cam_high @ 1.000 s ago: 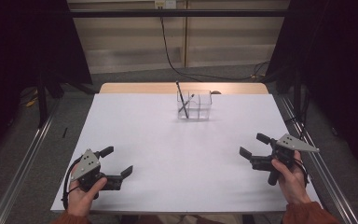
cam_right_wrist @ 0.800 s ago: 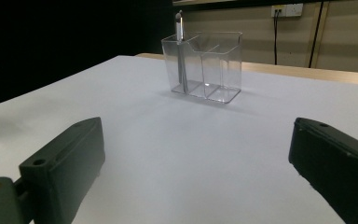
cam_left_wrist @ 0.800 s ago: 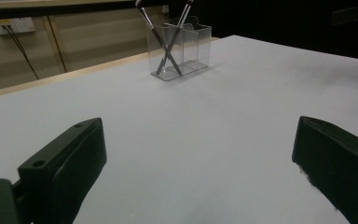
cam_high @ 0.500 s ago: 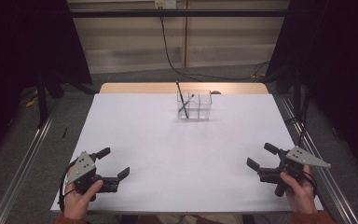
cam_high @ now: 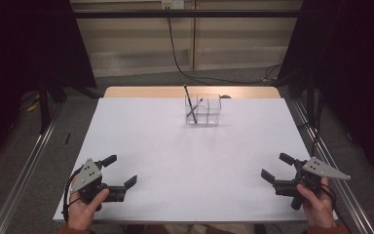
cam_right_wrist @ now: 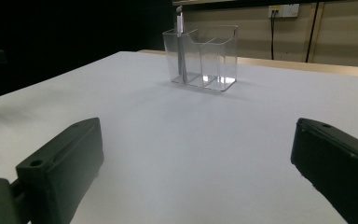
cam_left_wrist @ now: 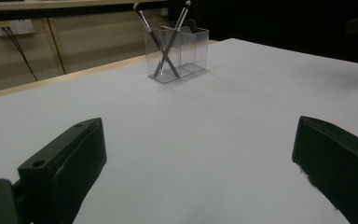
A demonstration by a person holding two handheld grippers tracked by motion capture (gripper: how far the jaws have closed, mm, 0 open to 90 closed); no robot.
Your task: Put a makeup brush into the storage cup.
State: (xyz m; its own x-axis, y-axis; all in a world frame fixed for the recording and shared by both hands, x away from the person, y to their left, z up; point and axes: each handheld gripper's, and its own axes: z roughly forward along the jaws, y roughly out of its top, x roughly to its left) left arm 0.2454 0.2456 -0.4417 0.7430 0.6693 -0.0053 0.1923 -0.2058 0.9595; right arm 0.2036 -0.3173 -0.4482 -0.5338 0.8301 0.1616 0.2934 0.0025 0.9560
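Near table edge: left gripper [cam_high: 120, 171] and right gripper [cam_high: 275, 166], jaws spread wide, both empty. Bare white table [cam_high: 185, 161] between. Far ahead, centre: clear organizer [cam_high: 203, 110] holding two makeup brushes [cam_left_wrist: 165, 39], crossed, leaning upright. Neither gripper clearly nearer.

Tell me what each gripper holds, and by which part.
Nothing is held. The left gripper and right gripper both have jaws open over the table, far from the brushes.

High view overhead facing forward, gripper views low over table [cam_high: 175, 146], sharing clear organizer [cam_high: 203, 109]
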